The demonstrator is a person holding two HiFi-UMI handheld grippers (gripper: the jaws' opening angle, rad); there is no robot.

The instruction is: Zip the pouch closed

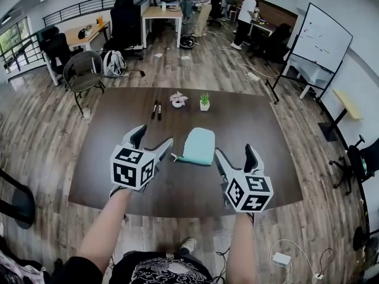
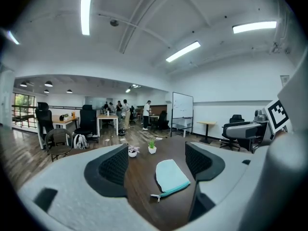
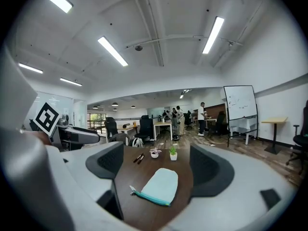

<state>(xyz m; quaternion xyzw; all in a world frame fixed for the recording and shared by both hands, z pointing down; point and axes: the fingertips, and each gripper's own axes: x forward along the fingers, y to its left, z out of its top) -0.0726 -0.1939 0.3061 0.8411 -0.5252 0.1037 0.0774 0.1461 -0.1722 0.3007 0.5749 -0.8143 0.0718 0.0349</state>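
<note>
A pale mint pouch (image 1: 198, 146) lies flat on the dark wooden table (image 1: 118, 185), with its zip edge toward me and the zip pull (image 1: 173, 157) at its left end. The pouch (image 2: 171, 176) shows between the left gripper's jaws from a distance, and the pouch (image 3: 160, 186) shows likewise in the right gripper view. My left gripper (image 1: 153, 142) hangs open just left of the pouch, near the pull. On the other side, my right gripper (image 1: 235, 158) is open too, just right of the pouch. Neither touches it.
Two markers (image 1: 156, 109), a small pink-flowered pot (image 1: 177, 100) and a small green plant pot (image 1: 204, 102) stand at the table's far side. Chairs, desks, a whiteboard (image 1: 323, 38) and several people fill the room beyond.
</note>
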